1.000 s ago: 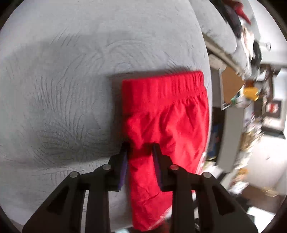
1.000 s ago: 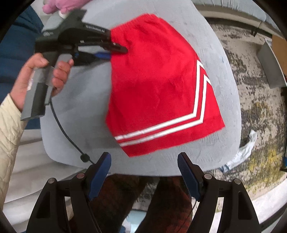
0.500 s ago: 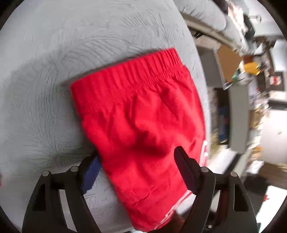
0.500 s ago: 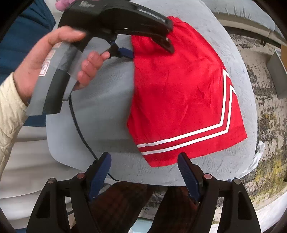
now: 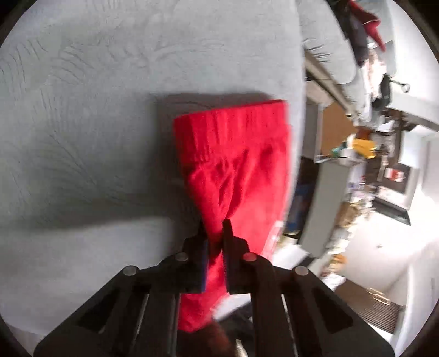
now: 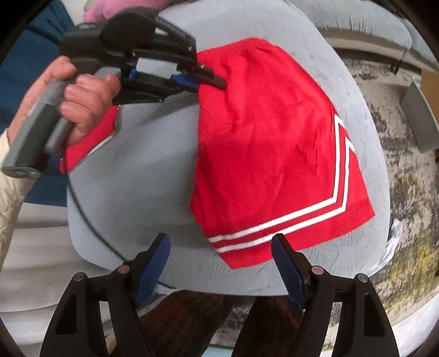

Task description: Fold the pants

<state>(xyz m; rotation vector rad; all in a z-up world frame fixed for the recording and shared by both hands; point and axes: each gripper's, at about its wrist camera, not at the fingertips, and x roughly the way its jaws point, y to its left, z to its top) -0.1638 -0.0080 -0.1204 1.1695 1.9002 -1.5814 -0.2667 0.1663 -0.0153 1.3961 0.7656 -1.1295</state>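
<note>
Red shorts (image 6: pixel 274 142) with white chevron stripes lie flat on a grey cushion (image 6: pixel 131 178), waistband at the far end. My left gripper (image 6: pixel 211 79) is shut on their left edge near the waistband, held by a hand (image 6: pixel 76 104). In the left wrist view a bunched fold of the red shorts (image 5: pixel 238 164) is pinched between the fingers of the left gripper (image 5: pixel 215 228), above the cushion (image 5: pixel 96 137). My right gripper (image 6: pixel 221 247) hangs open over the cushion's near edge, with the striped hem just beyond its fingertips and nothing between them.
A black cable (image 6: pixel 90 219) runs from the left gripper across the cushion. A person's legs in dark plaid (image 6: pixel 192 315) stand at the near edge. A patterned rug (image 6: pixel 406 164) lies to the right, a grey sofa (image 6: pixel 370 24) behind. A red-and-white cloth patch (image 6: pixel 90 142) shows below the hand.
The left gripper spread wide over the shorts' left edge, then closed on a fold of the fabric and lifted slightly. The right gripper stayed open and nearly still.
</note>
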